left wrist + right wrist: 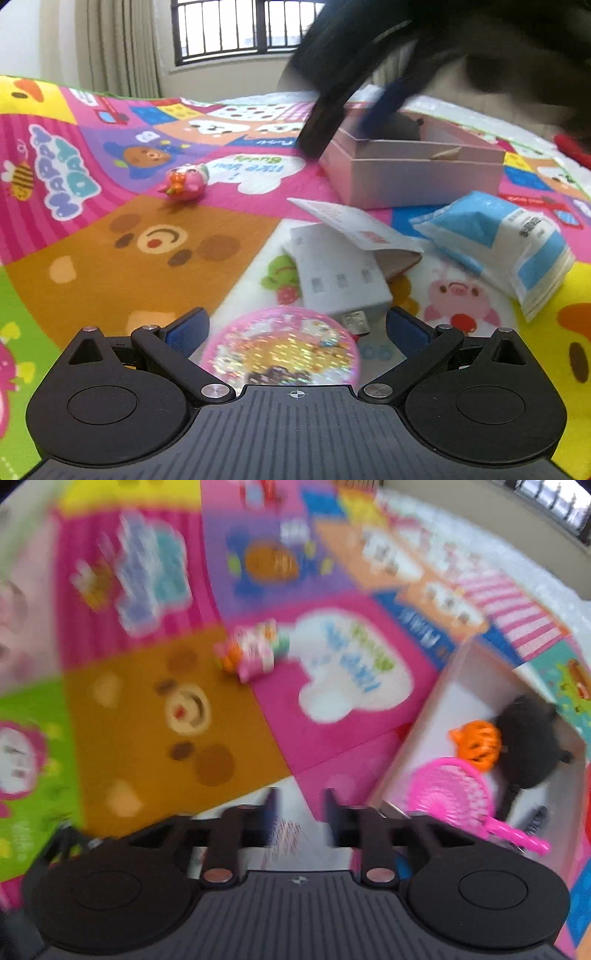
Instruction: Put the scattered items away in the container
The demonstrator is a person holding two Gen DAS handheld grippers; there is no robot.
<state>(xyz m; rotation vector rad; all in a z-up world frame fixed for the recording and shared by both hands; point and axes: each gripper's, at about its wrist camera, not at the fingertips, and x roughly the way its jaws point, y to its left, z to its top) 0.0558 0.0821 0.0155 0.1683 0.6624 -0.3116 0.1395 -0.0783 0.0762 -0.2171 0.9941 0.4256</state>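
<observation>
A round pink glittery disc is seen nearest the left wrist camera, lying between the widely spread fingers of the left gripper; the blue pads stand clear of it on both sides, so nothing is held. Beyond that, the bright cartoon play mat is spread across the whole scene. At about one o'clock the pink box is set on the mat, and the right gripper, blurred and dark, is seen reaching over its near left corner. At three o'clock a blue and white tissue pack is found, and straight ahead at twelve a white charger block is partly covered by a white paper card. At eleven o'clock a small pink toy figure is seen alone.

The box interior is shown only by the right wrist view: a black furry toy, a pink fan and an orange ball are lying inside the box, at two to three o'clock. The right gripper is shown there with a narrow gap between its fingers; it cannot be told through the blur whether anything is pinched. The toy figure is seen at twelve o'clock on the mat.
</observation>
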